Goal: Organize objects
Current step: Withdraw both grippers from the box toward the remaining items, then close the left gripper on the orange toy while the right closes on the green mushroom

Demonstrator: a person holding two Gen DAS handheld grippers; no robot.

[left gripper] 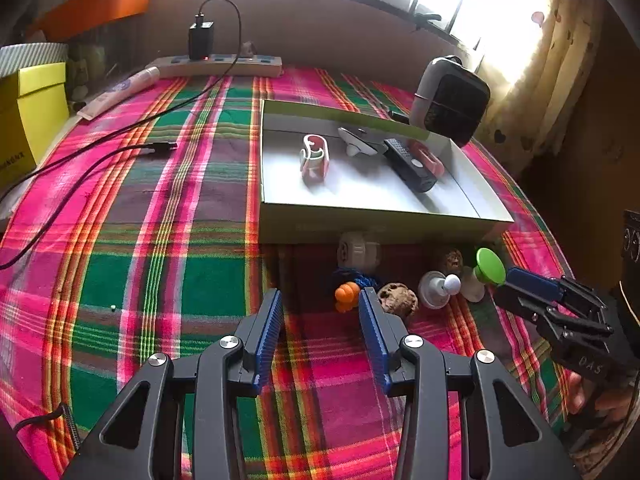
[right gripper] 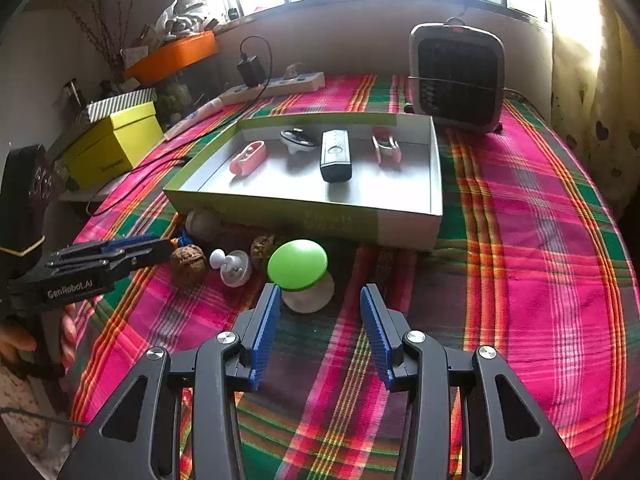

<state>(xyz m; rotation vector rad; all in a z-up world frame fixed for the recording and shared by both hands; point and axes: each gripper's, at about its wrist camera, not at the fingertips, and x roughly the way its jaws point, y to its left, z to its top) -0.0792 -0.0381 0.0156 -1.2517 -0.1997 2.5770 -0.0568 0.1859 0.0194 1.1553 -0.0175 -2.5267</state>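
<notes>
A shallow white box (left gripper: 360, 222) (right gripper: 408, 232) on the plaid cloth holds a pink-and-white clip (left gripper: 315, 158), a grey spinner-like item (left gripper: 356, 142), a black remote (left gripper: 410, 166) (right gripper: 335, 154) and a red clip (right gripper: 385, 146). In front of the box lie an orange toy (left gripper: 347, 296), a walnut (left gripper: 398, 298) (right gripper: 188, 266), a white knob piece (left gripper: 436, 288) (right gripper: 234, 266) and a green-capped mushroom toy (left gripper: 489, 267) (right gripper: 298, 266). My left gripper (left gripper: 321, 306) is open, just before the orange toy. My right gripper (right gripper: 319, 300) is open, just before the mushroom toy.
A grey fan heater (left gripper: 452, 100) (right gripper: 458, 78) stands behind the box. A power strip with a charger (left gripper: 212, 64) and black cables (left gripper: 120, 148) lie at the back left. A yellow box (right gripper: 116, 144) and an orange shelf (right gripper: 176, 54) stand at the left.
</notes>
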